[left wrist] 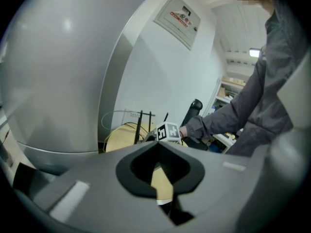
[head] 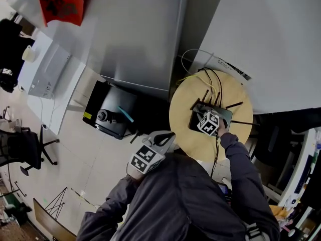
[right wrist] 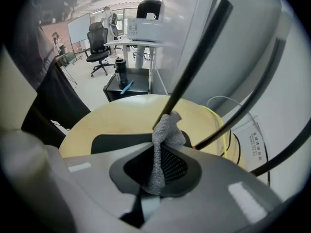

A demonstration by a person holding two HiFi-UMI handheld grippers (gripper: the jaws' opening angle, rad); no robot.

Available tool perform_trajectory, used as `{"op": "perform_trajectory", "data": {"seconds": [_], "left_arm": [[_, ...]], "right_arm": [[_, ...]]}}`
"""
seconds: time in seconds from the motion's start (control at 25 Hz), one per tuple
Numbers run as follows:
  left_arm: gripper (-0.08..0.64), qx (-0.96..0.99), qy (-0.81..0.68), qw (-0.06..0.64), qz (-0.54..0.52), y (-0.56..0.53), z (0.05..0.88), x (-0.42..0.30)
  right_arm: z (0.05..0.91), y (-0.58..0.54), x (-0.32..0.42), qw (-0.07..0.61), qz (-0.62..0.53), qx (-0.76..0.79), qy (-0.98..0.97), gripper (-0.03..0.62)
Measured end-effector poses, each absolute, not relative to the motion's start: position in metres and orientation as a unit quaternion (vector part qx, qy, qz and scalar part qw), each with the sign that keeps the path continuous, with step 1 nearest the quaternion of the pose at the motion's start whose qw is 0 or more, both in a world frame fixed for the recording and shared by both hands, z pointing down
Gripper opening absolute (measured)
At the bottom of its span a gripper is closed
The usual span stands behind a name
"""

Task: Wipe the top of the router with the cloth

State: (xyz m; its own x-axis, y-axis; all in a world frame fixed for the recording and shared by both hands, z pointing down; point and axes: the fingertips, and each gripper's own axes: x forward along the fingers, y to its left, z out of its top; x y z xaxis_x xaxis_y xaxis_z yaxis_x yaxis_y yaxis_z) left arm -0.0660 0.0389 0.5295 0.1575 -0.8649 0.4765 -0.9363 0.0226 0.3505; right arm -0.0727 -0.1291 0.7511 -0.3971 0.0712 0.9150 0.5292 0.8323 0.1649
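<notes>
Black router (head: 224,113), antennas (right wrist: 193,57) raised, lies flat on a round pale wooden surface (head: 183,109); bunched grey cloth (right wrist: 163,140), pinched in the right hand-held gripper (head: 210,123), hangs over its top.

We note the left gripper (left wrist: 157,142): jaws together, nothing between them. Beyond, far: a round table (left wrist: 118,140), black router antennas (left wrist: 141,125) upright, the right gripper (left wrist: 167,131), and a grey sleeve (left wrist: 216,122) reaching from the right.

The right gripper (right wrist: 155,145) fingers (right wrist: 87,178) apparently hide the cloth (right wrist: 165,127) at its lower end.
</notes>
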Motion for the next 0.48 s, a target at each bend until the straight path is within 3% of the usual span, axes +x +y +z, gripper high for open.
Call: {"op": "perform_trajectory", "data": {"seconds": [0.48], "left_arm": [[0.0, 0.727, -0.61, 0.306, 0.068, 0.023, 0.536, -0.05]], "right_arm": [[0.75, -0.053, -0.004, 0.494, -0.205, -0.223, -0.815, 0.028]]}}
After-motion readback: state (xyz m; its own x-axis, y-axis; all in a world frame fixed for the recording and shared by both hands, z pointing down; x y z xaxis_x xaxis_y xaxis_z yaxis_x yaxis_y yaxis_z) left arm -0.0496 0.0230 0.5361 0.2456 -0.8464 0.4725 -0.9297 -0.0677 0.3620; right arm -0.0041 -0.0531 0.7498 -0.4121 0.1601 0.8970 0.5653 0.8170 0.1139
